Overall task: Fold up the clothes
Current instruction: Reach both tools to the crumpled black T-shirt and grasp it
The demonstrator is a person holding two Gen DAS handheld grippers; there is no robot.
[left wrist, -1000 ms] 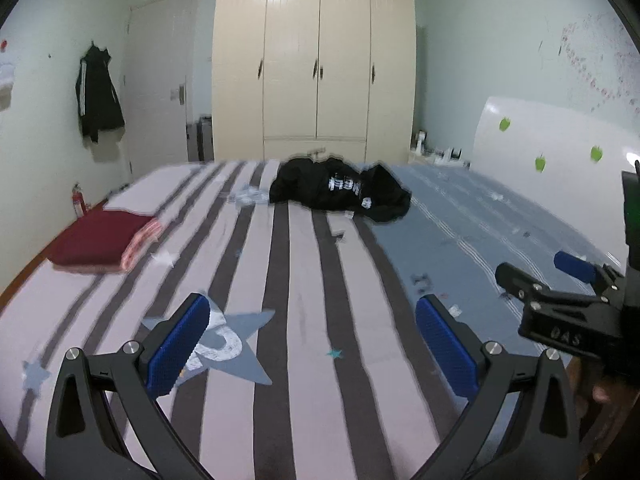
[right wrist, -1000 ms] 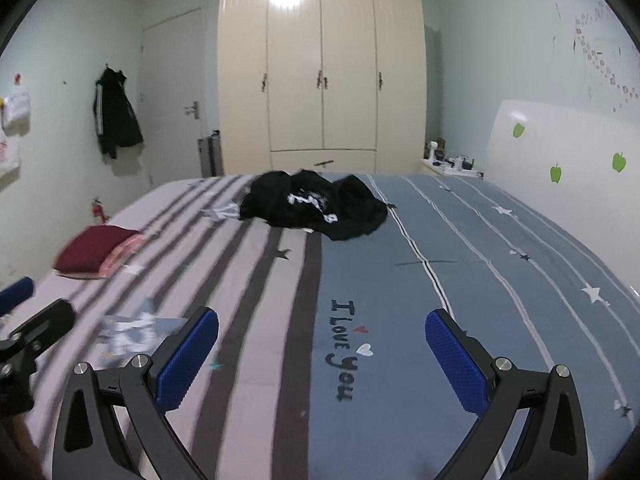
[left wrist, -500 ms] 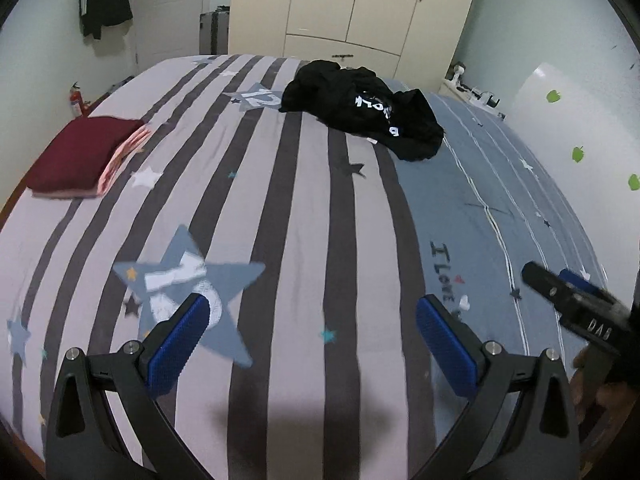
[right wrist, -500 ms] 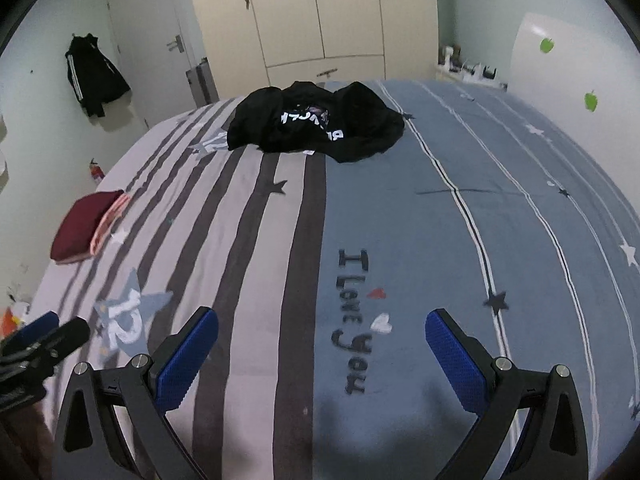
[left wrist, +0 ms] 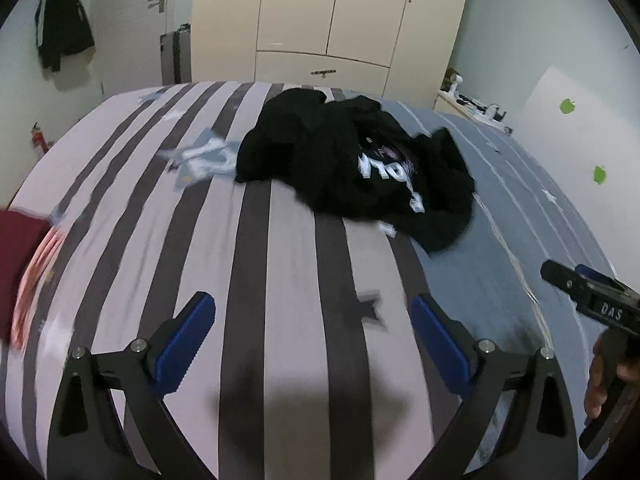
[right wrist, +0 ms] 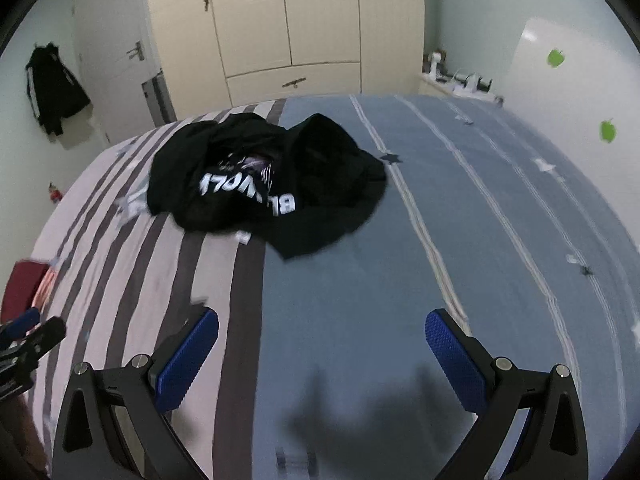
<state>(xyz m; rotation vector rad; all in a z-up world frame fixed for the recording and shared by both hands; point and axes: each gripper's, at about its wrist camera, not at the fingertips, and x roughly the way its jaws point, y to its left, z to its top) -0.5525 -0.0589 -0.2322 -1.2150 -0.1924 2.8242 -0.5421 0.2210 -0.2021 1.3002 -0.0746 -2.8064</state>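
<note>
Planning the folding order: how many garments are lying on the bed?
2: a crumpled black hoodie mid-bed, and a folded red garment at the left edge. More may lie out of view.

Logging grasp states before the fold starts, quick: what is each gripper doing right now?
Left gripper: open, holding nothing, above the bed.
Right gripper: open, holding nothing, short of the black garment.
</note>
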